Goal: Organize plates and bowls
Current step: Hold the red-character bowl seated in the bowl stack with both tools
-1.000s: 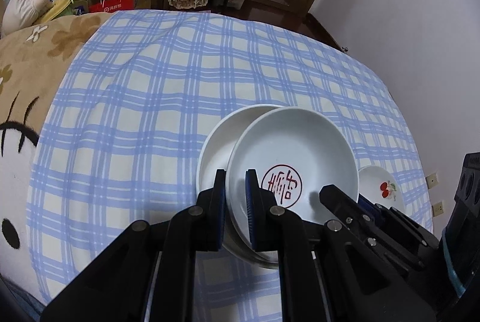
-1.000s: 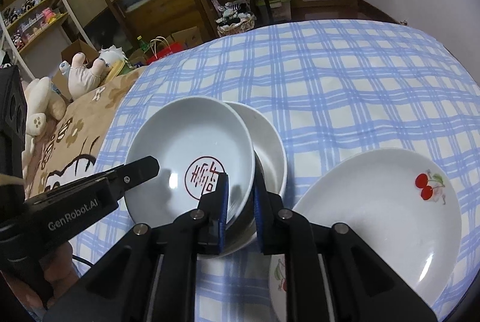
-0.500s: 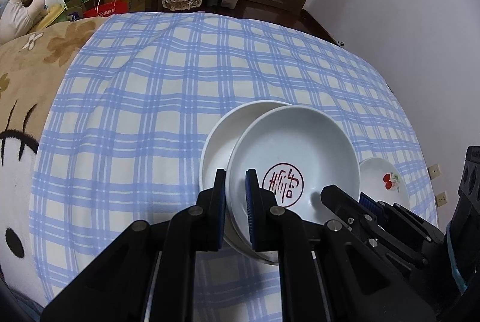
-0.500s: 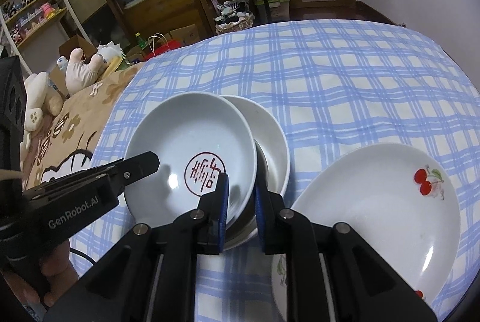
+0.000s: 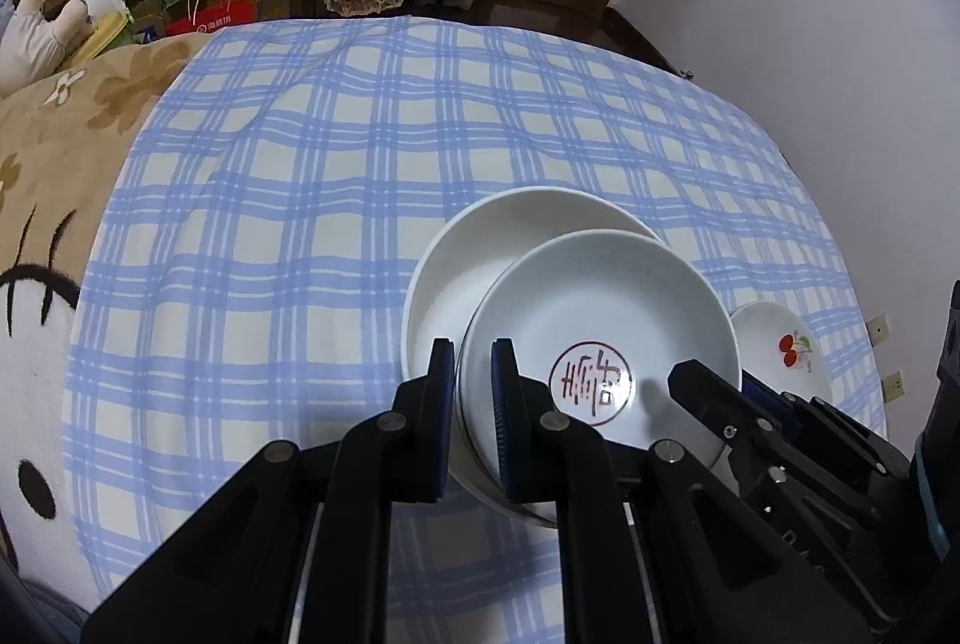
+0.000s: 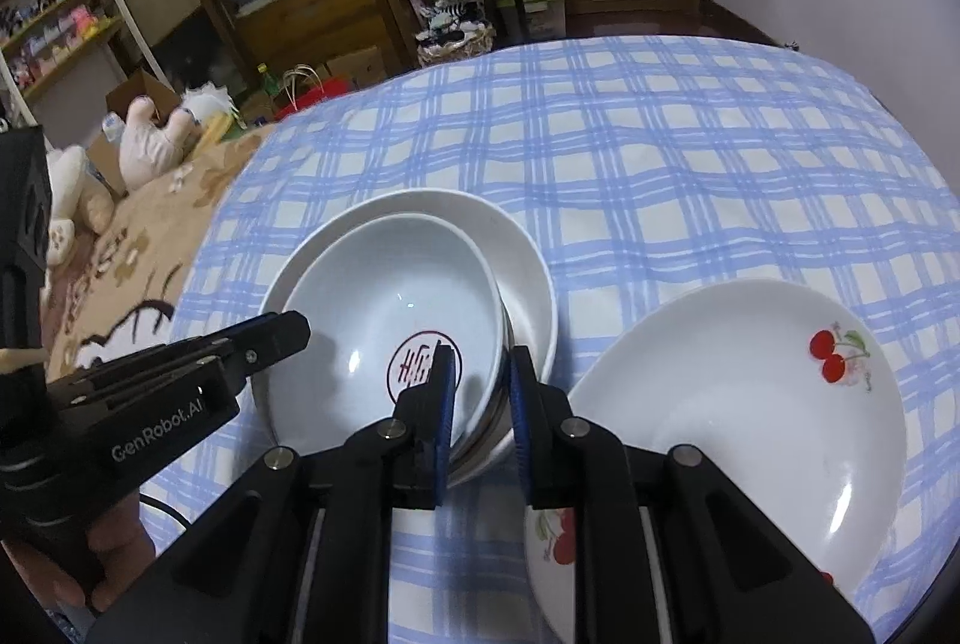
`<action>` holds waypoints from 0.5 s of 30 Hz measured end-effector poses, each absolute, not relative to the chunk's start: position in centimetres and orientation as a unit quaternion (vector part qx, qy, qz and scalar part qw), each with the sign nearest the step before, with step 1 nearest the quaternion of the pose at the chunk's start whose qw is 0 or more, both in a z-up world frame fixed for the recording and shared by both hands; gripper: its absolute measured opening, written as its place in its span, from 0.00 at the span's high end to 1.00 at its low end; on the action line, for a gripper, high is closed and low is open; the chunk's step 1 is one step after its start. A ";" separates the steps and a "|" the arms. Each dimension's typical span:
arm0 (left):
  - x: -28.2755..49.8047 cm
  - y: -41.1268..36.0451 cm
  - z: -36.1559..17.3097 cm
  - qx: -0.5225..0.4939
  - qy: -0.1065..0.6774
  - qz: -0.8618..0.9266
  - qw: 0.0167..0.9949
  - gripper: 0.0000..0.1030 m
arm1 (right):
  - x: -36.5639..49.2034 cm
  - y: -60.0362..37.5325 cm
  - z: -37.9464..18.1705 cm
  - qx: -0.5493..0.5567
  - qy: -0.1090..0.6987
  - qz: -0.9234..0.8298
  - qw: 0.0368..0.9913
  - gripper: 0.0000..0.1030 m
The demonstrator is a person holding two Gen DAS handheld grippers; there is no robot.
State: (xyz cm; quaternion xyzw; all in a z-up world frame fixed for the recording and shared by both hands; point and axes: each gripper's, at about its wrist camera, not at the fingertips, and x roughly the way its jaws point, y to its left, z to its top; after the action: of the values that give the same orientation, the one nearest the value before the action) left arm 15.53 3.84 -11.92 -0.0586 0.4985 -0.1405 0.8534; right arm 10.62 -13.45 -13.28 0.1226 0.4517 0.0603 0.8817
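Lower centre of the left wrist view: the left gripper (image 5: 471, 386) pinches the near rim of a white bowl with a red seal mark (image 5: 600, 338), one blue pad (image 5: 503, 392) inside the rim and the other outside it. That bowl sits tilted inside a larger plain white bowl (image 5: 456, 278), which rests on the blue checked cloth (image 5: 360, 164). At lower right of the same frame the right gripper (image 5: 708, 392) reaches the opposite side of the stack, and beyond it lies a white plate with a cherry print (image 5: 780, 338). Seen from the right wrist view, the right gripper (image 6: 480, 392) is clamped over the right-hand rims of the stacked bowls, its pads pressed on the seal-marked bowl (image 6: 390, 296) and what appears to be the outer bowl (image 6: 522, 278) together. Just beside it at lower right, the cherry plate (image 6: 738, 404) lies on the cloth (image 6: 660, 152). At left of frame, the left gripper (image 6: 288, 338) meets the far rim, a hand (image 6: 114, 554) below it.
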 end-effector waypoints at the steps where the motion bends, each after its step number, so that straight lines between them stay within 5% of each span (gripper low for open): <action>1: 15.5 3.8 -11.9 -0.057 0.498 -0.140 0.854 0.89 | 10.6 -13.4 -13.3 0.123 0.452 0.061 0.881 0.81; 15: 15.4 4.6 -10.9 -0.051 0.490 -0.137 0.859 0.87 | 10.1 -13.8 -12.6 0.134 0.447 0.071 0.881 0.80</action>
State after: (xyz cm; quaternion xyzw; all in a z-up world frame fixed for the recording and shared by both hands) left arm 15.36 4.64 -10.88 -0.0510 0.4904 -0.1374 0.8591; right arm 10.15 -13.75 -12.63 0.1340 0.4475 0.0709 0.8814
